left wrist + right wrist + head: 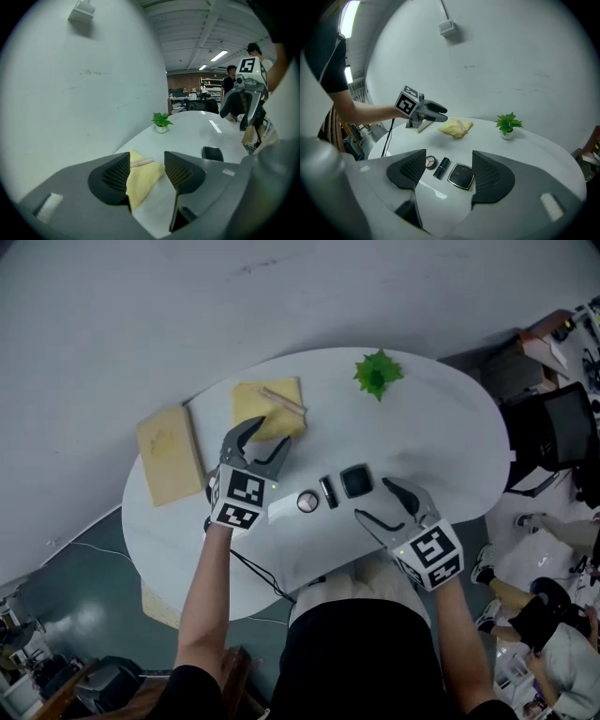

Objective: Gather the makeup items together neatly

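Observation:
Three makeup items lie in a row on the white table (pixel 441 427): a round open compact (pixel 307 502), a black lipstick (pixel 328 491) and a square black compact (pixel 356 481). My right gripper (pixel 375 500) stands open just in front of them, holding nothing. Its view shows the round compact (pixel 431 162), lipstick (pixel 441 168) and square compact (pixel 461 176) between the jaws. My left gripper (pixel 270 434) is open over the near edge of a yellow cloth (pixel 262 407). A beige stick (pixel 283 401) lies on the cloth. The cloth (pixel 143 180) and stick (pixel 142 162) show between the left jaws.
A tan board (pixel 169 454) lies at the table's left edge. A small potted plant (pixel 378 373) stands at the far side. Chairs, bags and seated people crowd the floor at right. A grey wall runs behind the table.

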`<action>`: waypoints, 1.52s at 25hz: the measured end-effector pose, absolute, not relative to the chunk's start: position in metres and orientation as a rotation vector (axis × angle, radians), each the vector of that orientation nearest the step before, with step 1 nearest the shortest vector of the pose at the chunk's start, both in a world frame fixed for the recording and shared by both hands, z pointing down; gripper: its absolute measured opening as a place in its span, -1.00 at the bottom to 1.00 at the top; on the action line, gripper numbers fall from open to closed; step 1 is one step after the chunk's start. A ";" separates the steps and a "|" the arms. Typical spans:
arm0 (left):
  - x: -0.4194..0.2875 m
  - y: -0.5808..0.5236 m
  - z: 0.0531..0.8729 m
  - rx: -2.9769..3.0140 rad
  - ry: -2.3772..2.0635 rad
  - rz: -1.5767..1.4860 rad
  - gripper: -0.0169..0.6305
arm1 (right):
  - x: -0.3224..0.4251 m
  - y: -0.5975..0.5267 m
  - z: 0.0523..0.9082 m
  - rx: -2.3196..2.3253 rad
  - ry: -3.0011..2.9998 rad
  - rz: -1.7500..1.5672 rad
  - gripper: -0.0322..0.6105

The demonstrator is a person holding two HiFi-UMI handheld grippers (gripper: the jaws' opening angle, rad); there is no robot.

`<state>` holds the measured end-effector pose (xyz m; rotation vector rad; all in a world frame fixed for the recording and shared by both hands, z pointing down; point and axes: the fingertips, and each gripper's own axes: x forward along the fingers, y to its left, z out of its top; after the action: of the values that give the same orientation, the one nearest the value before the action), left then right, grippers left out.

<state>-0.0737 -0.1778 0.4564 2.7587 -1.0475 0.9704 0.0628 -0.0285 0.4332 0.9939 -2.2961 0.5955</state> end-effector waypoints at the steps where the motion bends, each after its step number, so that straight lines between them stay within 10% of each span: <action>1: -0.072 -0.182 0.461 2.770 -1.022 0.994 -0.24 | 0.062 -0.029 0.433 1.000 -2.297 0.604 0.09; 38: -0.031 -0.231 0.564 2.897 -0.029 1.706 -0.55 | 0.070 -0.027 0.456 1.044 -2.236 0.772 0.09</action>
<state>-0.0305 -0.2314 0.5643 2.8971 -0.0293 1.7064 0.0695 -0.0269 0.4559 1.0444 -2.2359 0.7719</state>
